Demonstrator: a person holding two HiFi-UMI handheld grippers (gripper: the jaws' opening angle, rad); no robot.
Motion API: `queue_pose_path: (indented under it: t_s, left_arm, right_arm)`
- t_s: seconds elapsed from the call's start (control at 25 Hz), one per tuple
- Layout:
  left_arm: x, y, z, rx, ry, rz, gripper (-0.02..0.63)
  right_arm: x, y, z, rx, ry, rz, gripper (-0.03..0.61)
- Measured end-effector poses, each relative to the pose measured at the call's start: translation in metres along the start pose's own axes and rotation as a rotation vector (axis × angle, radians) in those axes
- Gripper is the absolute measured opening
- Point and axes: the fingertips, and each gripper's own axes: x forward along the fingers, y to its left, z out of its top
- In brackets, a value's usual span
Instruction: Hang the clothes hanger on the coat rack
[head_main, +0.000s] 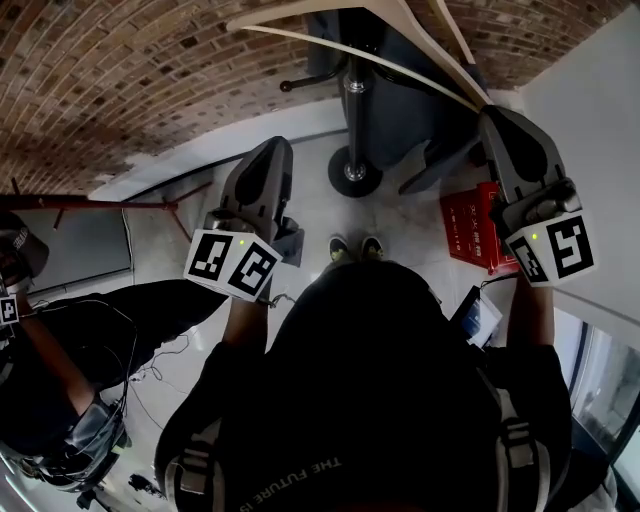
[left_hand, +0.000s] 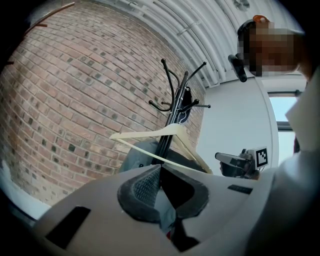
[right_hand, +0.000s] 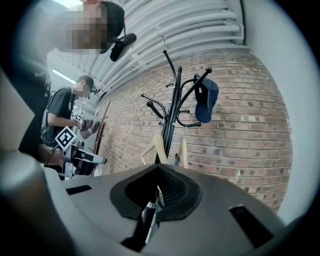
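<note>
We see a cream wooden clothes hanger (left_hand: 145, 130) at the centre of the left gripper view. It sits up against the pole of a tall black metal coat rack with curved arms (left_hand: 174, 110), in front of a red brick wall (left_hand: 75, 100). The hanger's neck rises toward the rack's arms, though we cannot make out where its hook sits. In the head view the hanger spans the top of the frame. Its right end lies near the right gripper, but the left gripper view shows the two apart.

The left gripper (left_hand: 160, 166) has its jaws pressed together with nothing between them. The right gripper (right_hand: 159, 165) is likewise closed and empty. The hanger shows beyond its tips at centre frame, and a dark blue cap (right_hand: 207, 102) hangs from a rack arm at upper right.

We judge the task essentially done. Neither gripper holds the hanger, yet it sits aloft by the pole, so the rack seems to carry it. What seems left is to draw both grippers away and check that it hangs steady.
</note>
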Motion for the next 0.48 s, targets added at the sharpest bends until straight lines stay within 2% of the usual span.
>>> queue_pose_path:
  t_s: [0.48]
  left_arm:
    - [0.010,-0.001,-0.004,-0.012,0.011,-0.015,0.018]
  right_arm:
    - [0.006,0.010,-0.023,-0.008,0.050,0.008,0.020]
